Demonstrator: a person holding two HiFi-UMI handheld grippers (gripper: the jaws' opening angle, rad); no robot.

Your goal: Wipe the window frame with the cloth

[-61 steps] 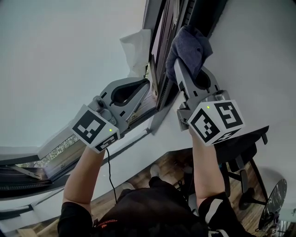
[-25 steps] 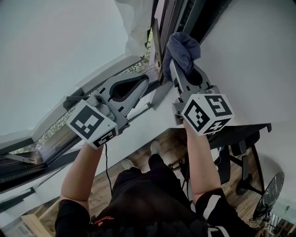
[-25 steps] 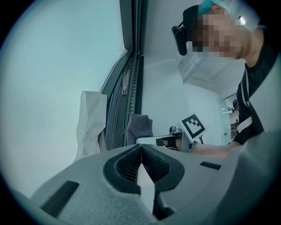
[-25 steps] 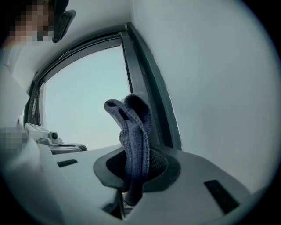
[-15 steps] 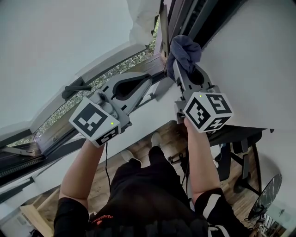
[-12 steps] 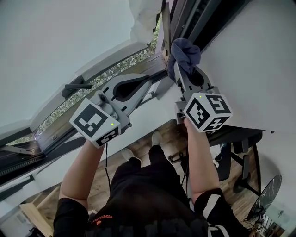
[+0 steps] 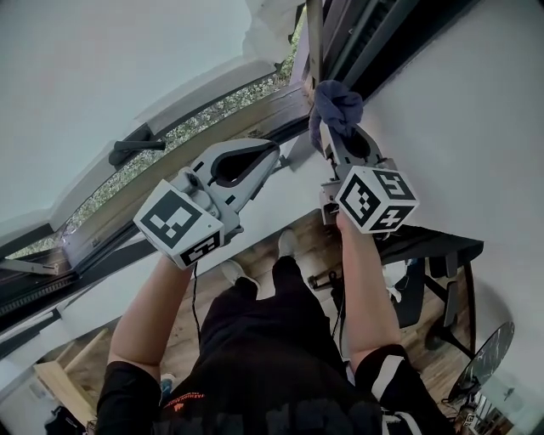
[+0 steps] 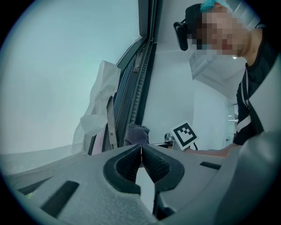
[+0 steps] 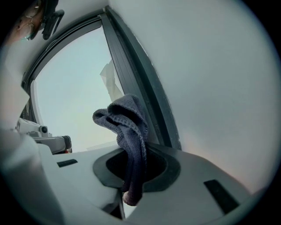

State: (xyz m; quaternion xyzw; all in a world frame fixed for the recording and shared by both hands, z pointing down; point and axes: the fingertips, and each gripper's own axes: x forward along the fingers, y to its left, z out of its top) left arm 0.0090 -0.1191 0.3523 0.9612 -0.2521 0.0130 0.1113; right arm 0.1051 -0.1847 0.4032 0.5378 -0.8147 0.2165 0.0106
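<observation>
Gripping the cloth (image 9: pixel 125 127) with my right gripper (image 9: pixel 131 167): jaws clamped on its lower folds, one end hanging down through the gap, the rest wadded in a dark blue-grey lump above the jaw tips. Right gripper view puts that lump against the dark window frame (image 9: pixel 140 88), which runs up and left beside a white wall (image 9: pixel 210 79). Looks like contact, can't confirm. Head view: cloth sits at the frame's lower end, far centre, wall to its right. Right marker cube (image 7: pixel 374 197) faces the camera on the gripper's near side, forearm (image 7: pixel 365 289) below it.

My left gripper (image 8: pixel 141 151) has its jaws shut together, pads (image 8: pixel 153 161) meeting, nothing between them. It's just left of the right gripper and apart from it, tips aimed toward the same lower part of the frame, not touching the cloth. Its cube (image 7: pixel 180 223) is at near left.

Left of the frame a white sash (image 7: pixel 204 92) runs away to the left with a black handle (image 7: pixel 136 146) on it, greenery (image 7: pixel 212 110) showing through the glass. White crumpled sheet (image 7: pixel 268 25) bunched at far top, just left of the frame. Below the arms: wood floor (image 7: pixel 308 251), black chair (image 7: pixel 429 245) to the right, dark clothes (image 7: pixel 272 365) at near bottom.
</observation>
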